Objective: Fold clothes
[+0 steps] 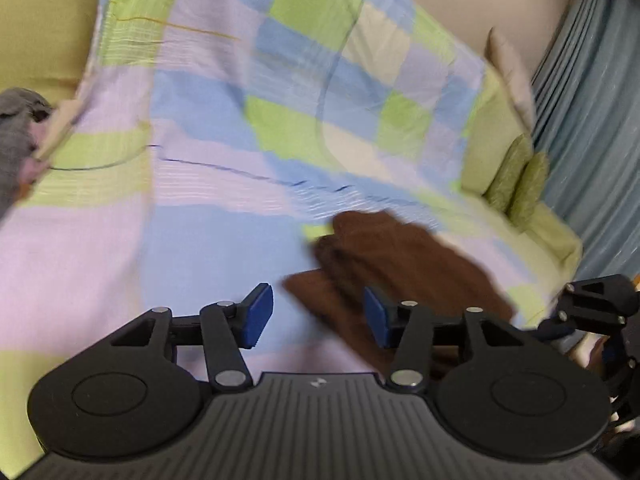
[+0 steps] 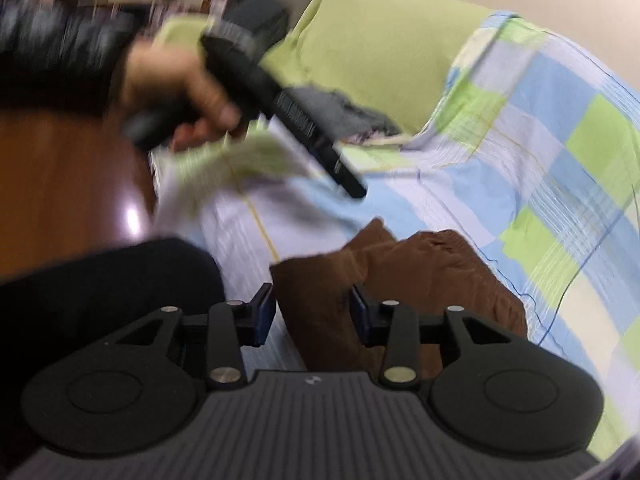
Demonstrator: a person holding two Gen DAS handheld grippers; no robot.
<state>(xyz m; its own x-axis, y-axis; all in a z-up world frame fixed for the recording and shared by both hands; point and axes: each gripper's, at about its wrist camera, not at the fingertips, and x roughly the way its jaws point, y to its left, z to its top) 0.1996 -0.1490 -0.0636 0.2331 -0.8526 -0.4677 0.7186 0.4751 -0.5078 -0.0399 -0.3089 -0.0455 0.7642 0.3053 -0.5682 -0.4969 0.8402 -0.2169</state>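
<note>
At the bottom of the left wrist view, the left gripper (image 1: 318,316) has its jaws apart with a clear gap between the blue pads (image 1: 260,314). Nothing is clamped: checked bedsheet (image 1: 192,240) shows through the gap, and the brown garment (image 1: 404,256) lies just past the right-hand pad, at lower centre-right of the frame. Whether that pad brushes the cloth is hard to say through the blur.

In the right wrist view, the right gripper (image 2: 314,316) is also partly open, a little narrower. The brown garment (image 2: 404,280) lies bunched between and beyond its pads at lower centre; the left pad appears to stand clear of the cloth edge, so it does not look gripped.

Further up that frame, a hand (image 2: 176,88) at upper left holds the left gripper by its handle, with its fingers (image 2: 348,178) slanting down over the bedsheet (image 2: 520,140) at centre frame.

Beyond, a grey garment (image 2: 340,114) lies crumpled at upper centre against the green sofa back (image 2: 380,40). In the left wrist view it (image 1: 16,136) sits at the far left edge, with blue curtains (image 1: 592,140) at the right.
</note>
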